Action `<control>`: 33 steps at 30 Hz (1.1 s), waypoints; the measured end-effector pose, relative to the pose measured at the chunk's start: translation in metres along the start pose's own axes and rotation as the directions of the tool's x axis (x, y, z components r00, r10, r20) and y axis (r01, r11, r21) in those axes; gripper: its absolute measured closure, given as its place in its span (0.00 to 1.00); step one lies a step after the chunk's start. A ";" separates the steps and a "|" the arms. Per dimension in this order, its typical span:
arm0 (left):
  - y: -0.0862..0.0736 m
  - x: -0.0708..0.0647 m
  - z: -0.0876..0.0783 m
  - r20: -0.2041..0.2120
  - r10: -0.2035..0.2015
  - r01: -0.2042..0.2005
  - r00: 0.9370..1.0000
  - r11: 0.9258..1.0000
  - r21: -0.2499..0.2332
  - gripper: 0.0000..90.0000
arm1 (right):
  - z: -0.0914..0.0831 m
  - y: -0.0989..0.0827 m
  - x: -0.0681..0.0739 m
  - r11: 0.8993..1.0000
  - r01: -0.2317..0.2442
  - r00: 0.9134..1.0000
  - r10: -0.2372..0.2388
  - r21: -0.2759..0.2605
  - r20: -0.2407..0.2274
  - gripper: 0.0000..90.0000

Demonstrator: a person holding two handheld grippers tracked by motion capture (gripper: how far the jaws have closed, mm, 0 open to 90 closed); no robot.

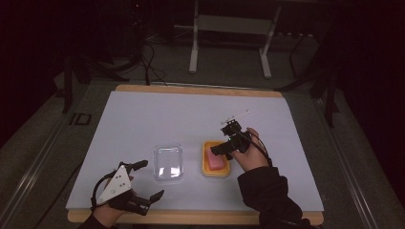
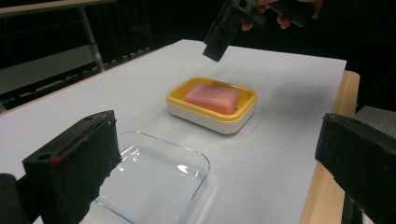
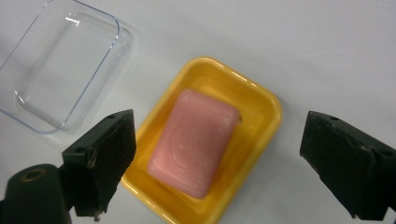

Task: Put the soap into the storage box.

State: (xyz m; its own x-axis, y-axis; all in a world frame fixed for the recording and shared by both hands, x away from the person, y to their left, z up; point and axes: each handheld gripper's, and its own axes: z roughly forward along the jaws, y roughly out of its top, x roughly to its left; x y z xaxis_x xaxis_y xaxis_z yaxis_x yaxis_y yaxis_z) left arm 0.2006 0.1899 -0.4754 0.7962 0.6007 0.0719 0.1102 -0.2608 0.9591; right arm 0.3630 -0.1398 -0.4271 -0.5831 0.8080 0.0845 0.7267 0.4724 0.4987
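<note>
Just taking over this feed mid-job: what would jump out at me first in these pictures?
The pink soap bar lying in the yellow dish near the middle of the white mat, with the right gripper open just above it. Left of the dish lies a clear plastic lid, and the left gripper sits open at the table's near edge.

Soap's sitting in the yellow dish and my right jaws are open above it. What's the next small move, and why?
Probably bring the left hand-held gripper to the clear lid: the pink soap lies in the yellow dish, the right hand-held gripper is open and empty above it, and the lid lies beside the dish.
</note>
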 end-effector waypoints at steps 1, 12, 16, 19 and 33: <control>0.000 0.000 0.000 0.000 0.000 0.000 1.000 1.000 0.000 0.00 | 0.000 0.000 0.000 1.000 0.000 1.000 0.000 0.000 0.000 0.12; -0.002 0.000 -0.002 -0.009 -0.003 0.003 1.000 1.000 0.003 0.00 | -0.018 -0.021 -0.019 0.997 0.039 0.997 -0.043 -0.060 -0.066 0.12; -0.002 -0.001 -0.003 -0.003 -0.004 0.004 1.000 1.000 0.002 0.00 | -0.022 -0.031 -0.029 0.994 0.053 0.995 -0.061 -0.098 -0.079 0.12; -0.003 -0.001 -0.003 -0.002 -0.005 0.005 1.000 1.000 0.004 0.00 | -0.024 -0.041 -0.035 0.990 0.082 0.993 -0.091 -0.116 -0.075 0.12; -0.003 -0.001 -0.002 -0.005 -0.005 0.005 1.000 1.000 0.014 0.00 | -0.033 -0.087 -0.057 0.978 0.123 0.989 -0.135 -0.169 -0.065 0.12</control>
State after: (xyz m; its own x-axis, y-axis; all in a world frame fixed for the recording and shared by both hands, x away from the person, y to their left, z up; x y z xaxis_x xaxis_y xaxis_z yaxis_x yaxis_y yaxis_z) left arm 0.1981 0.1916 -0.4783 0.7929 0.6056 0.0685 0.1227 -0.2686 0.9554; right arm 0.3209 -0.2382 -0.4471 -0.6986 0.7119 0.0721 0.5776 0.5016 0.6440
